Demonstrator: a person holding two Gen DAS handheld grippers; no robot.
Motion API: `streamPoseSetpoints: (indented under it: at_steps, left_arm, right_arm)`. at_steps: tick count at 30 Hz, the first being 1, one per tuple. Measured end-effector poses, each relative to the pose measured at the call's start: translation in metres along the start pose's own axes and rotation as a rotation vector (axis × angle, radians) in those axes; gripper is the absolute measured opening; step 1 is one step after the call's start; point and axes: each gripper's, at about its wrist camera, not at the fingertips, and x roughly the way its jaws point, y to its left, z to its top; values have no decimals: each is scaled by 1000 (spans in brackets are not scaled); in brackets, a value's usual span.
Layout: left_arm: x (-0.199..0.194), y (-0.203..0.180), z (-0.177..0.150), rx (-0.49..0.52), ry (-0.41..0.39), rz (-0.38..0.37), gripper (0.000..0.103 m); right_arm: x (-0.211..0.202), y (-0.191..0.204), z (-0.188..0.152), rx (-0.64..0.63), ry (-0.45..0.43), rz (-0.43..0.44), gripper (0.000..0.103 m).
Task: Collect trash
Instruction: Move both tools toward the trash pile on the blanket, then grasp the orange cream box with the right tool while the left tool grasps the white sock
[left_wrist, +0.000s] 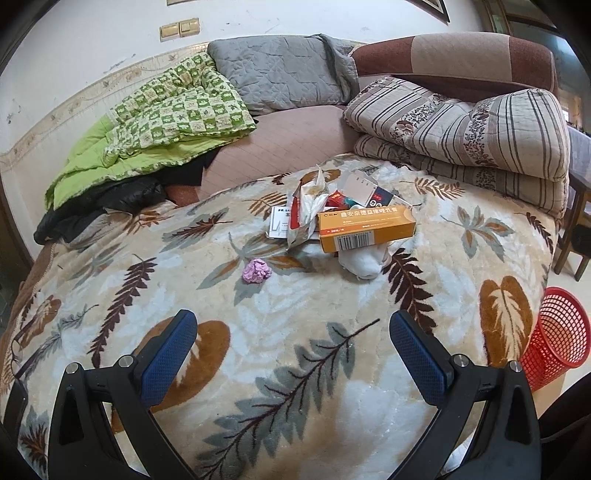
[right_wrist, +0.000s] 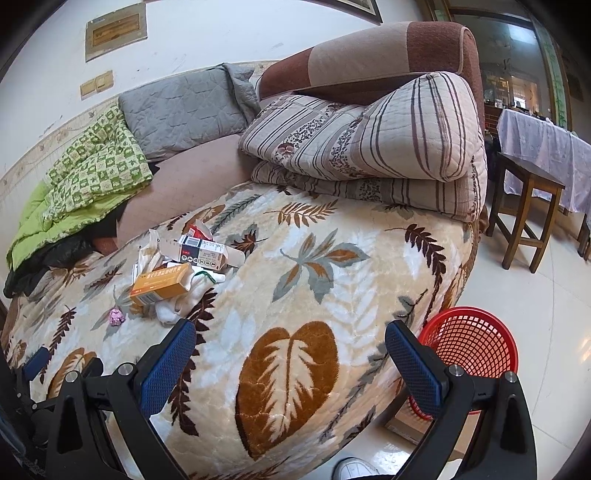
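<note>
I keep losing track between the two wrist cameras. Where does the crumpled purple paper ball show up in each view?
Left wrist: the purple paper ball lies near the picture's centre, on the leaf-print blanket, left of and nearer than the orange box.
Right wrist: the ball sits far left, small, just below that orange box.
Shared landmark: the red mesh basket at the lower right.

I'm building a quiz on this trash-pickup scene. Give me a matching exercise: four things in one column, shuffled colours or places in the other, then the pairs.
Things:
1. crumpled paper ball
2. long cardboard medicine box
3. plastic mesh wastebasket
4. folded striped quilt

Descriptions:
A. red, on the floor beside the bed
B. purple, alone on the leaf-print blanket
C. orange, atop the trash pile
D. stacked at the bed's far end

Pairs: 1-B, 2-C, 3-A, 4-D
</note>
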Motion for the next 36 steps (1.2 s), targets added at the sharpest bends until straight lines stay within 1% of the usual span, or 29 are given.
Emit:
streamPoseSetpoints:
  at_steps: [7, 11, 14, 15, 16, 17, 18, 19, 20, 22, 25, 27, 29, 32, 34, 35, 36]
  left_arm:
    - [11, 5, 14, -37, 25, -39, 103]
    - [23, 11, 30, -78, 45, -64, 103]
    - [37, 19, 40, -124, 64, -91, 102]
    - [43, 23, 43, -146, 80, -107, 97]
    - [50, 26, 45, -171, 100, -127, 85]
    - [58, 30, 47, -198, 127, -146, 77]
    - [68, 35, 48, -231, 161, -162, 63]
    - [77, 38, 48, -262, 188, -182, 57]
    - [83, 41, 47, -288, 206, -199, 57]
    - [93, 52, 43, -352, 226, -215, 57]
    - [103, 67, 34, -395, 235, -198, 57]
    - [107, 76, 30, -429, 239, -201, 57]
    - [109, 82, 26, -451, 242, -202, 57]
    - [112, 79, 26, -429, 245, -208, 57]
    - [113, 74, 27, -403, 244, -213, 57]
    - [113, 71, 28, -392, 244, -220, 57]
    - [112, 69, 28, -382, 244, -229, 57]
  right_arm:
    - [10, 7, 2, -52, 24, -15, 103]
    - [25, 11, 7, -72, 68, 23, 103]
    - [44, 12, 15, -61, 114, 78, 103]
    - [53, 10, 18, -46, 139, 102, 103]
    - [59, 9, 19, -34, 158, 120, 102]
    - [67, 9, 22, -16, 185, 150, 101]
    - [72, 9, 23, 1, 202, 175, 98]
    - [78, 9, 26, 22, 219, 204, 97]
    - [84, 11, 29, 33, 235, 233, 97]
    - [94, 20, 35, 43, 263, 303, 93]
    - [113, 37, 41, 101, 324, 441, 90]
    - [127, 52, 42, 142, 367, 527, 90]
    - [143, 69, 40, 159, 410, 563, 88]
    - [173, 87, 32, 193, 460, 558, 78]
    - [190, 92, 31, 223, 478, 567, 65]
    - [197, 96, 31, 231, 481, 564, 60]
    - [201, 96, 31, 242, 480, 569, 41]
